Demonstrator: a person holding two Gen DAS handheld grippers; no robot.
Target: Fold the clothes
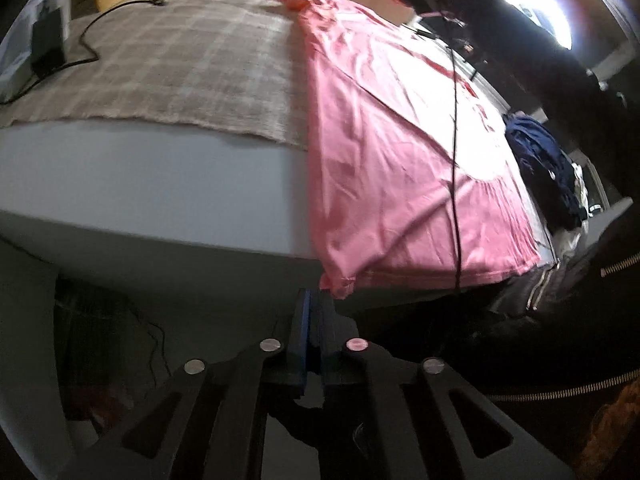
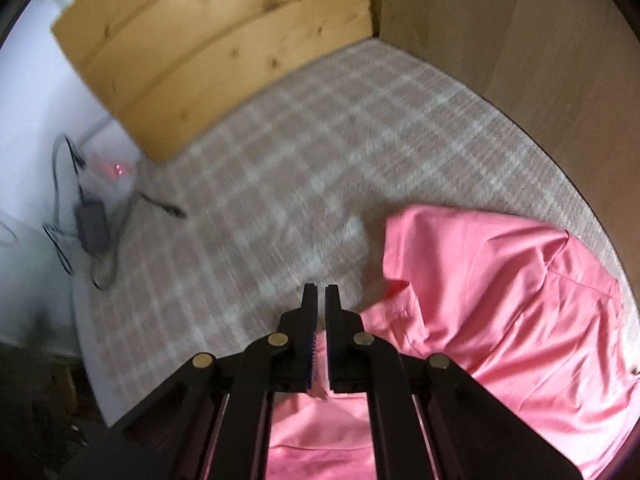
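Nothing here can be read. The pink shirt [image 1: 400, 140] carries darker red print along its far side, but the glare washes it out and no letter comes clear. No label, brand or number shows anywhere else.

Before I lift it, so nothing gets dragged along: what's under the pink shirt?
The pink shirt lies on a checked blanket over the bed; whatever else is beneath is covered.

We look down our right gripper [image 2: 320, 294], jaws a narrow slit apart, pink cloth showing between them near the base. The pink shirt [image 2: 500, 300] lies crumpled at four o'clock on a checked blanket [image 2: 280, 168]; a wooden headboard [image 2: 216, 48] stands at eleven o'clock.
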